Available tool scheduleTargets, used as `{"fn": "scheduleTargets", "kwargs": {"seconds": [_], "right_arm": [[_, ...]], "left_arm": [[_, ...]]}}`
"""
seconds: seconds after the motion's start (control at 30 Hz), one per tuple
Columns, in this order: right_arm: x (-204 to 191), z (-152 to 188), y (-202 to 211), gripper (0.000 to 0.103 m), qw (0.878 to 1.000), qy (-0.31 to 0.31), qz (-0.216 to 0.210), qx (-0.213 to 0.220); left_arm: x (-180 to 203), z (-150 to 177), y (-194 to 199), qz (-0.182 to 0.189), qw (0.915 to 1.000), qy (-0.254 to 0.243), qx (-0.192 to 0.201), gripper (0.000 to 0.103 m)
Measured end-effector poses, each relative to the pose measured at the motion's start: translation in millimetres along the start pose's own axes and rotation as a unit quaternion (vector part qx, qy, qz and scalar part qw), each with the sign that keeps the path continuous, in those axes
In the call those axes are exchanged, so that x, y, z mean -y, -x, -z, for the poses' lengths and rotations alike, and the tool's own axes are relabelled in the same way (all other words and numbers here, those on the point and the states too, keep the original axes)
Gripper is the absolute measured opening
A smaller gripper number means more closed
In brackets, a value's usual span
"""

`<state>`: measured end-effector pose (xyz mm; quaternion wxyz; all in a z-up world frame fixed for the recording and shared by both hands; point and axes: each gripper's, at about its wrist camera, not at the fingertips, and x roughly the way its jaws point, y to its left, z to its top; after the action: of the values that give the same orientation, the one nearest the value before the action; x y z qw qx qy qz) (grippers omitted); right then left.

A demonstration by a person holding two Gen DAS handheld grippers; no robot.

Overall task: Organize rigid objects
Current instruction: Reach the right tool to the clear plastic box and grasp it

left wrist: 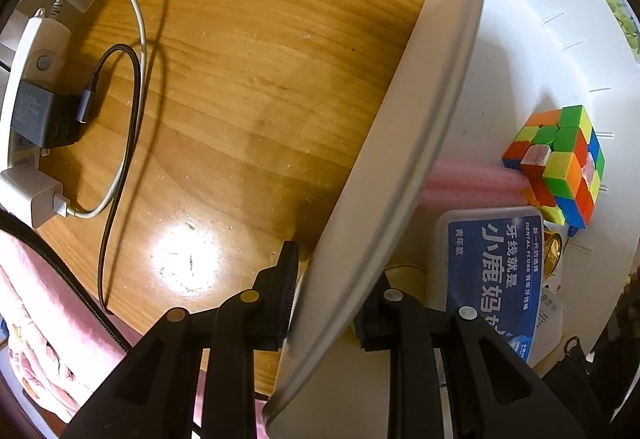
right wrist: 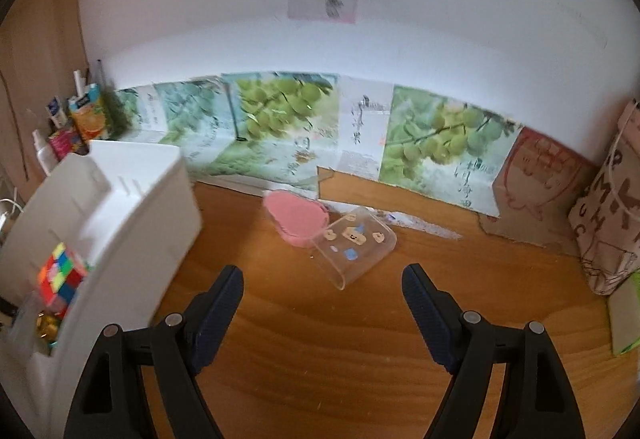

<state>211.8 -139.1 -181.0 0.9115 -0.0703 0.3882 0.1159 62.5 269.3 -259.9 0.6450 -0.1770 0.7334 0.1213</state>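
Your left tongs (left wrist: 326, 303) clamp white bin (left wrist: 400, 127) rim; right tongs (right wrist: 322, 303) wide, empty. Next: clear case (right wrist: 354, 245) on desk (right wrist: 320, 351).

A glossy wooden desk (right wrist: 320, 339) meets a white wall (right wrist: 240, 19) lined with grape posters (right wrist: 280, 111).

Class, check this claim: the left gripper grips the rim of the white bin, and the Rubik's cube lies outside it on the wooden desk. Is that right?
Not quite. The left gripper does grip the white bin by its rim, but the Rubik's cube lies inside the bin, not on the wooden desk. The left wrist view shows it.
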Motion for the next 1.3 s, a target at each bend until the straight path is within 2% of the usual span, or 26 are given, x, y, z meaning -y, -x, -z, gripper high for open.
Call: {"fn": "scheduleTargets", "kwargs": {"seconds": [0.1,0.53,0.87,1.03,1.3], "right_arm": [[8,-3,-18,0.082,1.0,-0.005,0.01,-0.003],[23,-20,-70,0.082,1.0,-0.022,0.0,-0.017],[21,-24,-88,0.082,0.999,-0.007,0.012,-0.03],[23,-24,-87,0.077,1.0,-0.016,0.01,-0.024],[22,-23,-85,0.077,0.999,-0.016,0.009,-0.03]], "left_arm": [[1,-5,1,-0.003,1.0,0.001,-0.007,0.025],[8,-32,0,0.001,0.9996,0.0,-0.028,0.025],[7,-33,-1,0.004,0.9996,0.004,-0.028,0.025],[4,-30,-1,0.004,0.9996,0.007,-0.027,0.025],[1,-24,2,0.003,0.9997,0.014,-0.019,0.025]]}}
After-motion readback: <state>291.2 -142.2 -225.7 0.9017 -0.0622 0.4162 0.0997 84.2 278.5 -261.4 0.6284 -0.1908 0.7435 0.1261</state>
